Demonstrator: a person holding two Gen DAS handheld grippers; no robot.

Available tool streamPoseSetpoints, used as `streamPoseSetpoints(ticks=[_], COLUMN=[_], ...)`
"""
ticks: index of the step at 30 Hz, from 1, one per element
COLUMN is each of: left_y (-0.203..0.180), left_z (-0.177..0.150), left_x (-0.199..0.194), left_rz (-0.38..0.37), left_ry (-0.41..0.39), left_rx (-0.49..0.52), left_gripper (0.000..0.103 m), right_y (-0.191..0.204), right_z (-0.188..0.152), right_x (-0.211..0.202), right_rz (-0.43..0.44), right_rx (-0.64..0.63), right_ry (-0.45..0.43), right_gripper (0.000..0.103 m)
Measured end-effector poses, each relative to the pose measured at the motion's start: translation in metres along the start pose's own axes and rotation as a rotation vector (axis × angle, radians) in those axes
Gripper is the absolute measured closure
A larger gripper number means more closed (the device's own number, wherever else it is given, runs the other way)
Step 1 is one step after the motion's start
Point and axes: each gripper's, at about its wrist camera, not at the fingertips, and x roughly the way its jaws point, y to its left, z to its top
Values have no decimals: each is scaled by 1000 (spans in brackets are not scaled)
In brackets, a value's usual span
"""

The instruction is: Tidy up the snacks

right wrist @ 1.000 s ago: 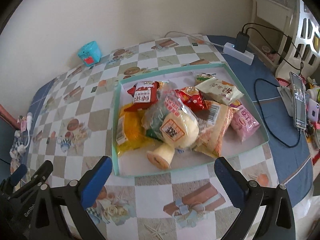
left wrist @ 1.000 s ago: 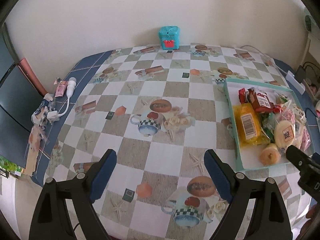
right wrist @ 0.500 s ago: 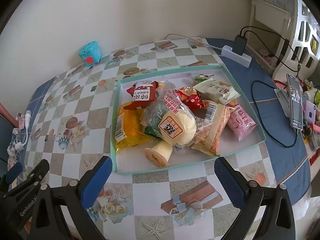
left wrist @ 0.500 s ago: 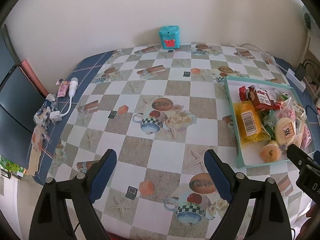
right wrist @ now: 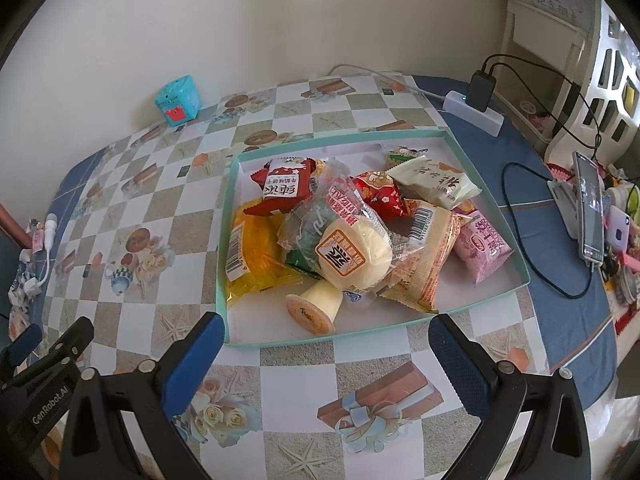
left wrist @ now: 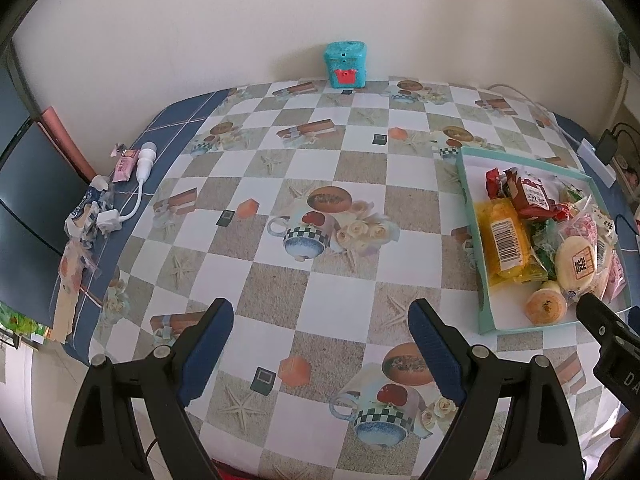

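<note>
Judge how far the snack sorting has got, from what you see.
Nothing looks sorted yet: the snacks lie heaped in the tray. Nothing is in hand; the left gripper and right gripper are both open and empty. All the sorting remains.

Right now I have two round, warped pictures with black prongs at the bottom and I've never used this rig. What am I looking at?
Each picture comes from a fisheye camera on a hand-held two-finger gripper, looking forward along its fingers. The prongs are those fingers.

The left gripper is open and holds nothing, over the checkered tablecloth. The right gripper is also open and holds nothing, just in front of the teal tray.

The tray holds piled snacks: a yellow packet, a red packet, a round pale bun, a pink packet and others. A small teal box stands by the wall.
</note>
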Motion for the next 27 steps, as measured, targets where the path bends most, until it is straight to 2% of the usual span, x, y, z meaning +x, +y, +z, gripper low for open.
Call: streamPoseSetpoints(ticks=[27], left_y=[1], left_z=[0], left_x=[2], left_rz=[2], left_ry=[4], left_rx=[-1], left_gripper=[13], right_y=[3], right_z=[-1], right_x=[2], right_rz=[1], right_rx=[-16], right_ry=[6], right_gripper=[0])
